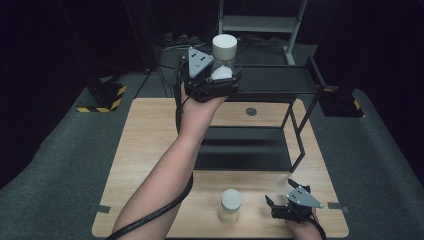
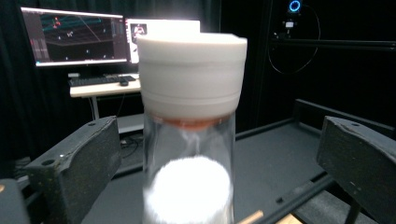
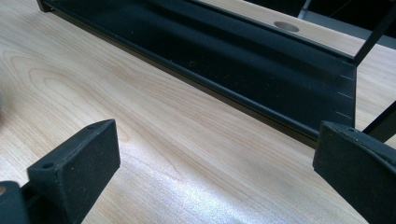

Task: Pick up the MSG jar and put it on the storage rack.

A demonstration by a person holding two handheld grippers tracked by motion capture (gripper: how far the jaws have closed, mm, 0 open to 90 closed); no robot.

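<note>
A clear glass jar [image 1: 224, 55] with a white lid and white stuff inside stands upright at the left end of the black rack's top shelf [image 1: 280, 80]. My left gripper [image 1: 222, 76] is raised to it, open, one jaw on each side. In the left gripper view the jar [image 2: 191, 93] sits between my left gripper's [image 2: 219, 154] jaws with a gap at both pads; its base is hidden. My right gripper [image 1: 281, 192] rests near the table's front right, open with nothing between its jaws, and the right gripper [image 3: 215, 158] faces bare wood.
A second white-lidded jar [image 1: 230, 205] stands on the wooden table [image 1: 150, 135] near the front edge, left of my right gripper. The rack's lower shelf [image 1: 245, 155] spans the table's middle and lies ahead of the right gripper as the lower shelf [image 3: 210, 60]. Monitors [image 2: 74, 37] stand behind.
</note>
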